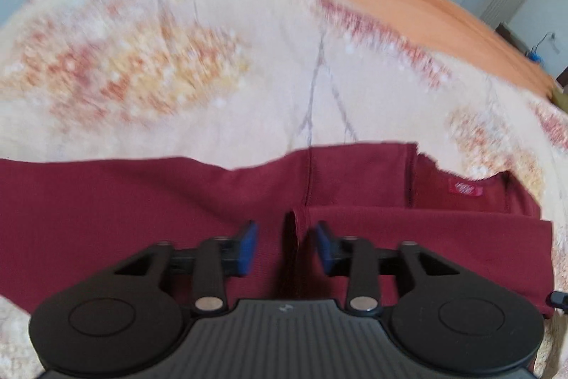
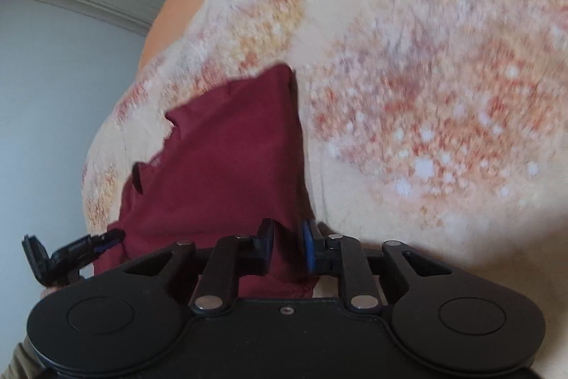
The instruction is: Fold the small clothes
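Covering the bed, a floral blanket (image 1: 220,66) is carrying a maroon garment (image 1: 142,201). Left gripper (image 1: 287,247) is hanging open around a raised fold. Right gripper (image 2: 287,247) is straddling the garment's edge, jaws parted.

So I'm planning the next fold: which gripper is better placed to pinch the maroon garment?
Probably the left gripper: its open jaws straddle a raised fold of the maroon garment. The right gripper sits at the garment's edge.

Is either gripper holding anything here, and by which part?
Neither grips: left gripper and right gripper are open, each straddling a raised fold of the maroon fabric garment.
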Tool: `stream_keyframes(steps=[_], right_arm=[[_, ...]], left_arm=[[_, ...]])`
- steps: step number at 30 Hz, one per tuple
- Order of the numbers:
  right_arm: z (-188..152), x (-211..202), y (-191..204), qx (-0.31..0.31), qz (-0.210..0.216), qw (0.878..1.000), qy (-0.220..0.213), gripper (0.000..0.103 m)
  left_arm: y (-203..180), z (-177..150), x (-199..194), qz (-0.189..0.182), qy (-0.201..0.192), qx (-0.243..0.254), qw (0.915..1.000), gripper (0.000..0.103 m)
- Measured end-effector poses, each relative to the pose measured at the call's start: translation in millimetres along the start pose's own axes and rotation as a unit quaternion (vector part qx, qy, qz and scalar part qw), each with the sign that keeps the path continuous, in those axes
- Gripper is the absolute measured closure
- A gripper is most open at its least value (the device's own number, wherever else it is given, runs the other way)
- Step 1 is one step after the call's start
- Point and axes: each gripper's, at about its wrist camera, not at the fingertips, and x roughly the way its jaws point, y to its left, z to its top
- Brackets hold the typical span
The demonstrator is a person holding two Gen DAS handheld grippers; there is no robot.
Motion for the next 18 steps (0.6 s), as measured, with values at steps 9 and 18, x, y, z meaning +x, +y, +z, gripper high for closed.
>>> stream_keyframes(steps=[9,18], right_arm=[[35.8,4.5,31.9,-0.041,0.034,0.995,-0.084,0.064],[30.0,35.0,60.2,-0.117,-0.004,0.992,-0.046,0.034]], left_arm=[[-27.5,-25.0,20.8,-0.177,0.05,0.02,0.9826,0.052],[-2.6,-46.2,18.7,-0.089,0.074,0.0,0.9933,0.059]])
